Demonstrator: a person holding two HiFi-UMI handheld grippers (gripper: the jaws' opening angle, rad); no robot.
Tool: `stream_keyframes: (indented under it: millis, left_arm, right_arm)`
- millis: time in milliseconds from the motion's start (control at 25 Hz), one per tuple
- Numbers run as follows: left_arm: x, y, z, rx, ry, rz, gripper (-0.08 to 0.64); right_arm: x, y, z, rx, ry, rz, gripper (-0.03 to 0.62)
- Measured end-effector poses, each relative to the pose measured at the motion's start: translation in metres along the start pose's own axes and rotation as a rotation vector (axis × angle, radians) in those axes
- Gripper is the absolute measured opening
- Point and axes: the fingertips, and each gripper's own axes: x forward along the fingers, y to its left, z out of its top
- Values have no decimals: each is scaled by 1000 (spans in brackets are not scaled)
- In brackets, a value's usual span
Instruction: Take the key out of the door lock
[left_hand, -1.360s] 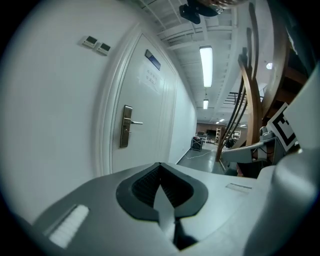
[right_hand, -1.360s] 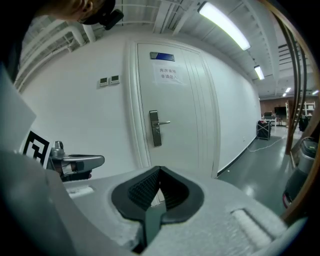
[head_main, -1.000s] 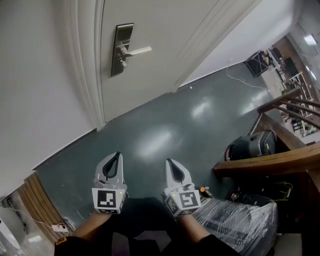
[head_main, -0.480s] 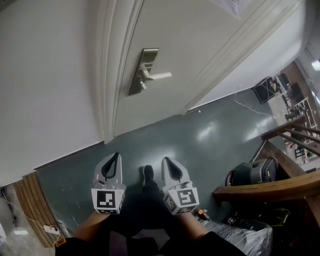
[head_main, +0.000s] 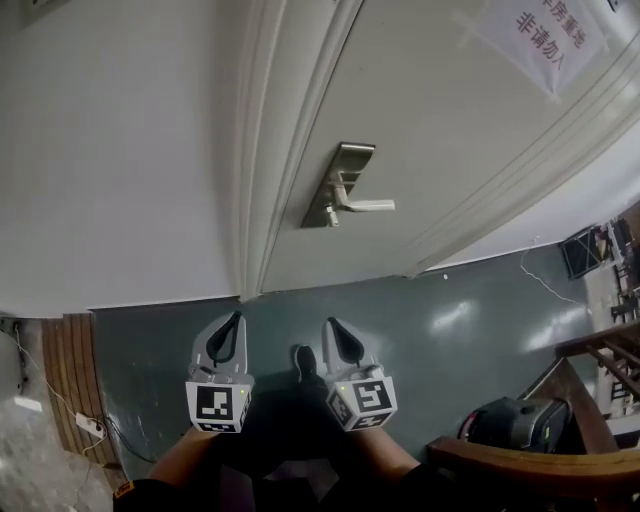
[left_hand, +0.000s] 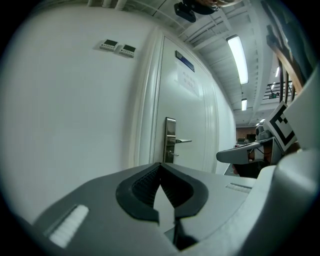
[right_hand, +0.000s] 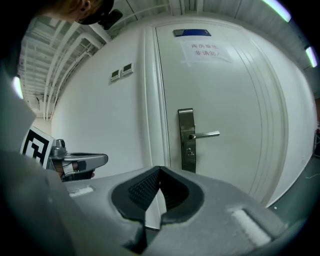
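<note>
Faces a shut white door (head_main: 450, 150) above dark green floor (head_main: 400, 330). Holds left hand-held gripper (head_main: 236, 316) and right hand-held gripper (head_main: 327, 322) low, side by side, both pressed together, empty, well apart from silver lock plate (head_main: 337, 186). Lever handle (head_main: 368, 206) above keyhole (right_hand: 189, 149); key too small to tell.

A white door (head_main: 450, 150) bearing a metal lock plate (head_main: 338, 185), a lever handle (head_main: 368, 206) and a paper notice (head_main: 545, 35) stood above a dark green floor (head_main: 440, 330), while the left gripper (head_main: 236, 318) and the right gripper (head_main: 329, 323) hung side by side, well short of it, jaws together.
</note>
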Motion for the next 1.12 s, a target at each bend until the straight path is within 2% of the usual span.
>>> stream_keyframes:
  millis: [360,640,840,880,920,1120]
  left_arm:
    - [81,-48,1,-26,50,114,15]
    - [123,-68,4,-24,59,211,15]
    - [138,-67,3,-21,71,272,15]
    - [139,-66,3,-21,73,288,15]
    - [140,-63,3,-22,74,304,15]
    - [146,-53,3,7,81,370,15]
  right_arm:
    - [53,-92,11,-1,47,166,-8]
    - [92,-107,4,31,151,431,-8]
    - [117,-111,5,174,173,550,-6]
    - [122,-111,6,205,177,569,37]
    - [127,-111,6,236,182,586,51]
    - [153,-110,9,460,198,639,78]
